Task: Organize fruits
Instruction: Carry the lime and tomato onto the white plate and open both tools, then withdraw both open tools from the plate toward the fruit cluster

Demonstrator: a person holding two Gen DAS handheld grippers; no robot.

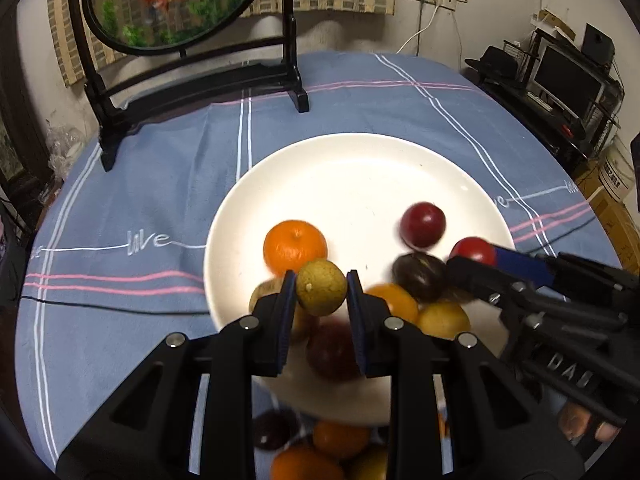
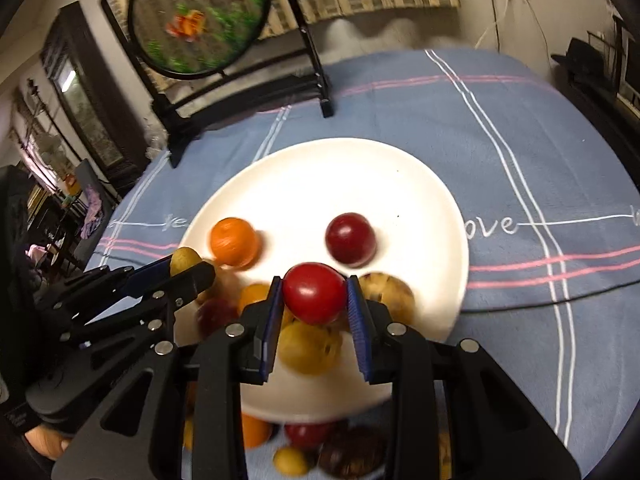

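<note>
My left gripper (image 1: 321, 286) is shut on a yellow-green round fruit (image 1: 321, 287), held above the near part of a white plate (image 1: 352, 168). My right gripper (image 2: 314, 292) is shut on a red tomato-like fruit (image 2: 314, 292), over the plate (image 2: 340, 168) as well. On the plate lie an orange (image 1: 295, 245), a dark red plum (image 1: 423, 225), a brown fruit (image 1: 418, 276) and yellow fruits (image 1: 443, 319). In the right wrist view the orange (image 2: 233, 242), the plum (image 2: 350, 239) and a yellow fruit (image 2: 308, 346) show. Several more fruits (image 1: 340, 438) lie on the cloth near the plate's front edge.
The table wears a blue cloth (image 1: 140, 200) with white and pink stripes. A black wooden stand with a round painted screen (image 1: 176, 0) stands at the back left. A dark cable (image 2: 560, 298) runs across the cloth on the right. Shelves with electronics (image 1: 568, 84) sit beyond the table.
</note>
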